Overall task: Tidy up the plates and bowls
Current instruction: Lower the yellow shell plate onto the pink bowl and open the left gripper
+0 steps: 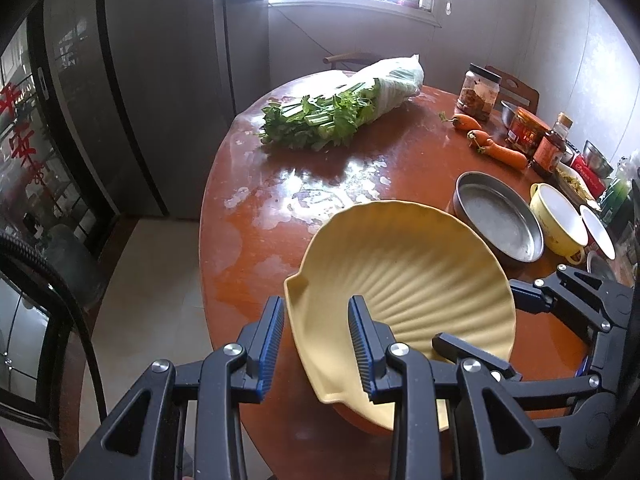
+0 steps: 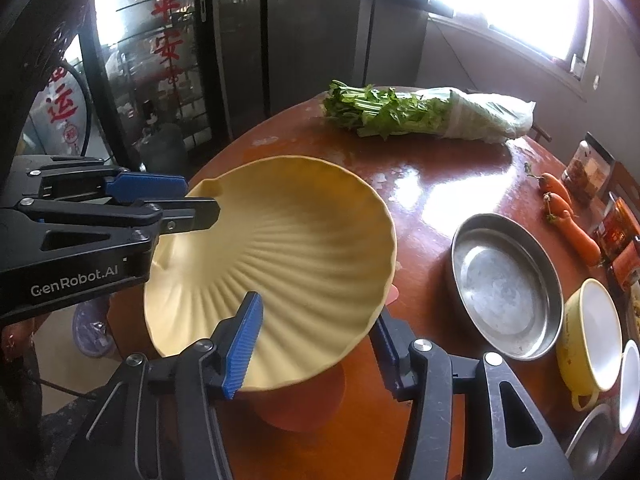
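The left claw (image 1: 316,344) pinches the rim of the yellow shell plate (image 1: 408,280) above the desk (image 1: 280,184). The right claw (image 2: 316,344) sits loose around its other edge.

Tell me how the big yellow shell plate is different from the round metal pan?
The shell plate is pale yellow with fan-like ridges and a wavy rim; the metal pan is grey, smooth and evenly round. The shell plate is tilted, with the grippers at its rim; the metal pan lies flat on the table, untouched. Both are empty.
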{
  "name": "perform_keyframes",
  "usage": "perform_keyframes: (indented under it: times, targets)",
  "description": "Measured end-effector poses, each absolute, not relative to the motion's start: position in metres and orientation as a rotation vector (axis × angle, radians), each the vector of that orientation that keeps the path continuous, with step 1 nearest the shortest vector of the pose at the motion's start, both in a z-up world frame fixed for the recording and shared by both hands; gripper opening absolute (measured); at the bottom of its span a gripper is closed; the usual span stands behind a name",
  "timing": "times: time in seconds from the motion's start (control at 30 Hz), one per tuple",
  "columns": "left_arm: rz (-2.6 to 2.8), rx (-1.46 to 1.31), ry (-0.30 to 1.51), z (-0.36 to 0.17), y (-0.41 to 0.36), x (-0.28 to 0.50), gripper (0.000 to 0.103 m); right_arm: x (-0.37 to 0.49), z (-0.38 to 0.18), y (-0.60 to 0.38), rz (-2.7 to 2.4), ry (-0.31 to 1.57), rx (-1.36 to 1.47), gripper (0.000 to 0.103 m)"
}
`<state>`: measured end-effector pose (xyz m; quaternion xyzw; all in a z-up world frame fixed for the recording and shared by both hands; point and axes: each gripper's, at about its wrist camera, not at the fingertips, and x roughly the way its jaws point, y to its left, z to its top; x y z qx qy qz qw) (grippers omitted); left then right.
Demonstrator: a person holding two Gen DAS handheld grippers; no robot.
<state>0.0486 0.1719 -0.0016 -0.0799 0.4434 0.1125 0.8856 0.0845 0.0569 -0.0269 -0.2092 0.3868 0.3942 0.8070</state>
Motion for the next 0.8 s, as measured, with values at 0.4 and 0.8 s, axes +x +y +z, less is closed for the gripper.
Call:
perform_keyframes:
  times: [0.4, 0.8]
  targets:
    - [0.206, -0.168, 0.886, 0.008, 0.164, 0.046, 0.034, 0.085, -0.022, 0.05, 0.845, 0.845, -0.4, 0.058]
    - [0.191, -0.149, 0.862, 0.018, 0.151, 0.044, 0.037, 0.082, -0.011, 0.042, 0.84, 0.816, -0.371, 0.064]
